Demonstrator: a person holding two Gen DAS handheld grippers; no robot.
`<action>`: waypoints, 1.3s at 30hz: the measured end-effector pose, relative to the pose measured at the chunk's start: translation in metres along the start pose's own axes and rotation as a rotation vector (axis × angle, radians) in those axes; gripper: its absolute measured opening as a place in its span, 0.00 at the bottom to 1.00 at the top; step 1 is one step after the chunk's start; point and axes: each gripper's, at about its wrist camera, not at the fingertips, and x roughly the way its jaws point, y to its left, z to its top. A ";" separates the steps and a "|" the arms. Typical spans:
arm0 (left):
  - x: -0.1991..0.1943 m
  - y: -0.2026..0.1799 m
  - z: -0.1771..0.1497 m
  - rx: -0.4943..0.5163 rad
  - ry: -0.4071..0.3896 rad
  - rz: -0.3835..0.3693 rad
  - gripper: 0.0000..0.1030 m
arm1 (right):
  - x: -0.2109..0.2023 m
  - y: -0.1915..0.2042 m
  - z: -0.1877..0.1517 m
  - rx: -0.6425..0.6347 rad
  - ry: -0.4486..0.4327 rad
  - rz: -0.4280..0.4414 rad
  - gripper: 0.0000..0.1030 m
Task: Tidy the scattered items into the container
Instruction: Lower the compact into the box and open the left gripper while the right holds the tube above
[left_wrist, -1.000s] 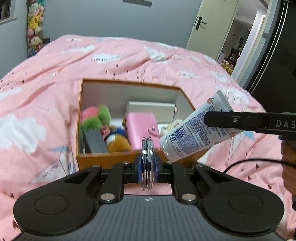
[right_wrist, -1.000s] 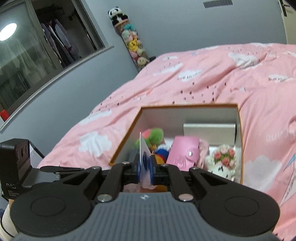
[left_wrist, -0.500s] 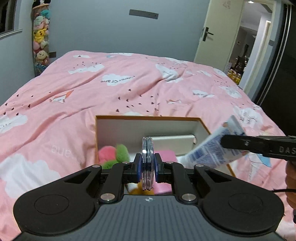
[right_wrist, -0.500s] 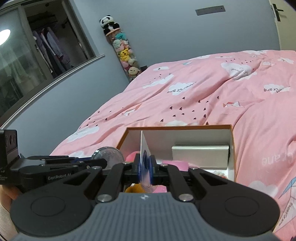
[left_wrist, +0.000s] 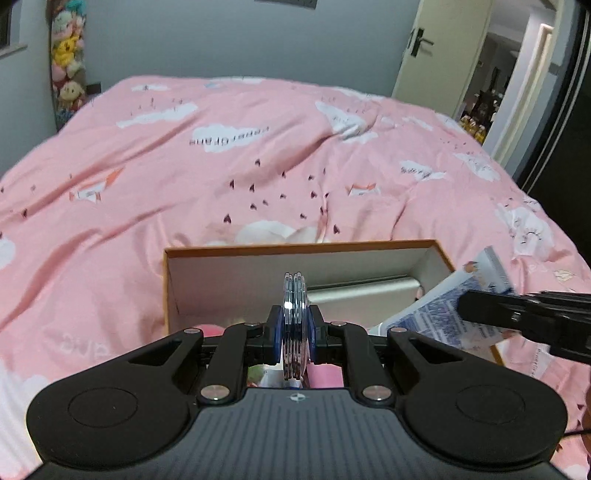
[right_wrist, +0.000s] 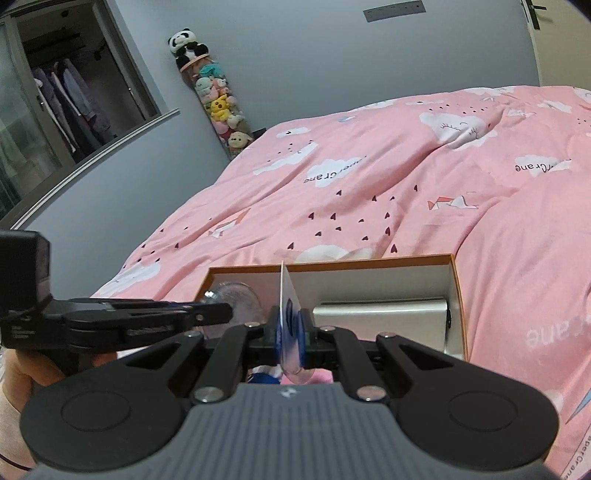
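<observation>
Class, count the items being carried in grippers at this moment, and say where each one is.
2. A clear round disc is clamped in the left gripper; a white and blue tube is clamped in the right gripper. Both are over the orange box. None appear hidden.

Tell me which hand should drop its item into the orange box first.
Left, probably. The left gripper holds the clear round disc centred over the open box, clear of the walls. The right gripper clamps the tube, which lies slanted across the box's right rim.
</observation>
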 end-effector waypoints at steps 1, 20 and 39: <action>0.007 0.002 0.001 -0.008 0.009 -0.001 0.14 | 0.001 -0.001 0.000 0.003 0.001 0.000 0.09; 0.091 0.025 0.004 -0.138 0.180 0.014 0.14 | 0.011 -0.042 0.004 -0.004 -0.004 -0.175 0.09; 0.058 0.020 0.008 -0.061 0.121 0.113 0.17 | 0.042 -0.059 -0.003 -0.033 0.061 -0.247 0.09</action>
